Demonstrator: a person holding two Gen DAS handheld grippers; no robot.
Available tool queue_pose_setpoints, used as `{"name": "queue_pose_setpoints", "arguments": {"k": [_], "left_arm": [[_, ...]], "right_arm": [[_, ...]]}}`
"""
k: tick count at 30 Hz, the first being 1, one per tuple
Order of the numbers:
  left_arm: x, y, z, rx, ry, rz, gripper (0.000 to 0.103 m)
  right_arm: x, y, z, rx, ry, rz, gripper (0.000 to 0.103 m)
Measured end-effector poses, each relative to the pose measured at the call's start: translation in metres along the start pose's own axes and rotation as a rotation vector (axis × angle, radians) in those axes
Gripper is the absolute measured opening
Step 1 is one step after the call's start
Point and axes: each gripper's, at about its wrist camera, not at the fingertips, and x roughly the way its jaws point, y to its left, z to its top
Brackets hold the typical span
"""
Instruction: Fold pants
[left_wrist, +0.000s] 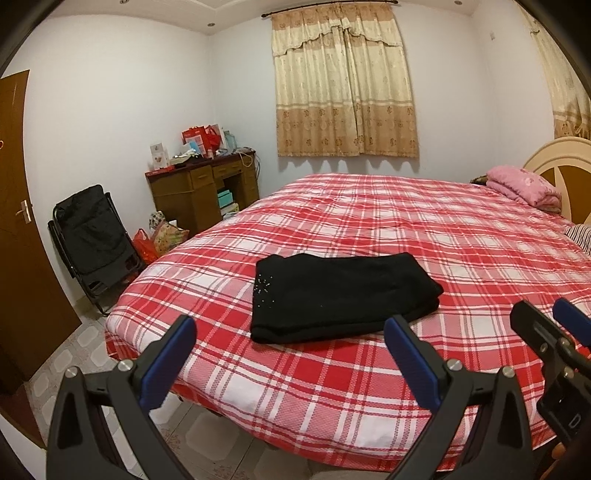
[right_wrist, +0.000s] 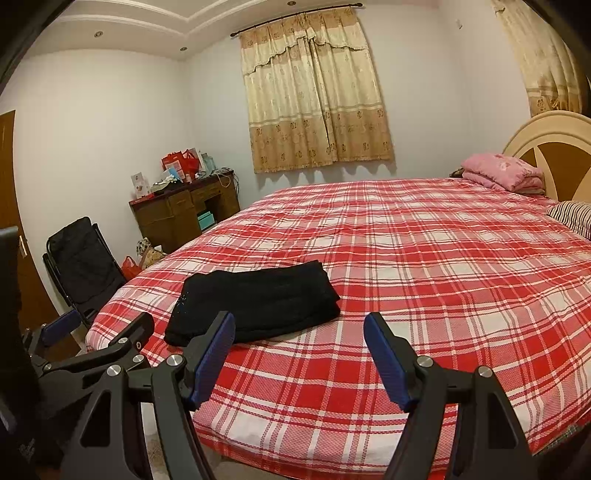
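Black pants (left_wrist: 343, 295) lie folded into a flat rectangle on the red plaid bed (left_wrist: 406, 221), near its front left corner. A small sparkly motif shows on their left end. My left gripper (left_wrist: 291, 356) hovers open just short of the pants, over the bed's front edge, with nothing between its blue pads. In the right wrist view the pants (right_wrist: 258, 302) sit ahead and to the left of my right gripper (right_wrist: 301, 356), which is open and empty above the bed (right_wrist: 443, 258). Each gripper shows in the other's view: the right gripper (left_wrist: 550, 325) and the left gripper (right_wrist: 98, 328).
A folded pink quilt (left_wrist: 524, 188) and a striped pillow (right_wrist: 572, 218) lie by the headboard (right_wrist: 550, 147). Left of the bed stand a cluttered wooden desk (left_wrist: 199, 192), a black folding chair (left_wrist: 92, 236), bags on the floor (left_wrist: 162, 236) and a brown door (left_wrist: 18, 221).
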Motion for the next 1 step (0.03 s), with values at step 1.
{"name": "queue_pose_setpoints", "arguments": {"k": [1], "left_arm": [[0.0002,-0.0001,0.0000,-0.003,0.004,-0.006,0.103]], "right_arm": [[-0.0002,-0.0004,-0.0002,0.000,0.000,-0.001,0.074]]}}
